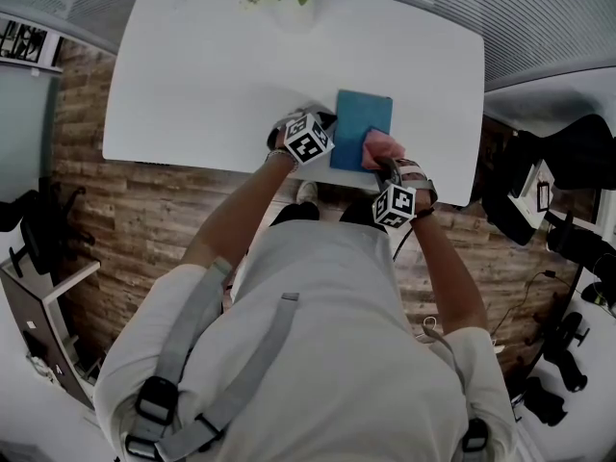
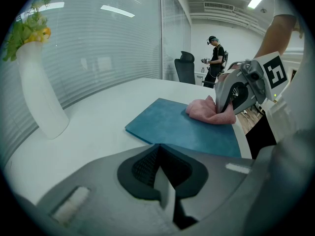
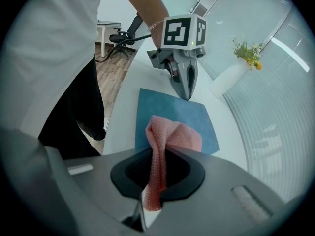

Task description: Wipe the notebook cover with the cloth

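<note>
A white rounded table [image 1: 212, 75] fills the upper frame. Near its lower right edge lies a blue rectangular notebook [image 1: 361, 123], long axis up-down. A pink knitted cloth [image 1: 382, 147] on its lower right corner is clamped by the right gripper [image 3: 152, 200]. The left gripper [image 2: 165, 191], jaws together and empty, is at its left edge.

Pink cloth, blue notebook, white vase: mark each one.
Pink cloth [image 3: 174, 134], right gripper view, bunched fold on the cover.
Blue notebook [image 2: 177, 127], left gripper view, middle of the cover.
White vase [image 2: 42, 97], left gripper view, middle of its body.
</note>
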Tool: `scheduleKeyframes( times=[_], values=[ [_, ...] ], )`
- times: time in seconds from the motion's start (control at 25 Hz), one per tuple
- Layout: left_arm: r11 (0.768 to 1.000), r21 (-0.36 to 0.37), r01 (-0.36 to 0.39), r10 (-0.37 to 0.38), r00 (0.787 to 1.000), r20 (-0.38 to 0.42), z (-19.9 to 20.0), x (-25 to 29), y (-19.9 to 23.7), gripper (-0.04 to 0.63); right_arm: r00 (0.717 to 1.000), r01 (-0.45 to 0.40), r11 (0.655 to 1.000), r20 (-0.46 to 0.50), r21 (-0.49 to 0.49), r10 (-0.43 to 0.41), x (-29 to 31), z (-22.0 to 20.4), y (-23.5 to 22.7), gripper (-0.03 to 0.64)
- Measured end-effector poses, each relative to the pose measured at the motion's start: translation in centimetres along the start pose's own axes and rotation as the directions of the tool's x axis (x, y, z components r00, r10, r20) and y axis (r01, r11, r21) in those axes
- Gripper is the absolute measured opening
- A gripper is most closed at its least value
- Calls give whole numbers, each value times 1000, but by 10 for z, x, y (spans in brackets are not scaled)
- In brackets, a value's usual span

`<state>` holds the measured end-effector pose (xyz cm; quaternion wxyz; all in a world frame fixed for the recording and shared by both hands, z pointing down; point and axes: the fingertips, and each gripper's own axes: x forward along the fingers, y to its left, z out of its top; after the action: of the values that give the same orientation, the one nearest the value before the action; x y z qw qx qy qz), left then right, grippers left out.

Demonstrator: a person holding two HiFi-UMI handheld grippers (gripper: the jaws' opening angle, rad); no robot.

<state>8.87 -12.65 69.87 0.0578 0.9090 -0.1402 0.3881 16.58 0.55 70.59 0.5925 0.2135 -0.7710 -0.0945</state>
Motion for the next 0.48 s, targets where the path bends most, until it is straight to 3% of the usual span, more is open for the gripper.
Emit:
scheduleKeyframes(
  times=[0.48],
  values=[
    [1000,1,-2,2,1000,0,-1,-1,0,0,999,-20,999,33,45,19,-9,4,19,0]
  ],
)
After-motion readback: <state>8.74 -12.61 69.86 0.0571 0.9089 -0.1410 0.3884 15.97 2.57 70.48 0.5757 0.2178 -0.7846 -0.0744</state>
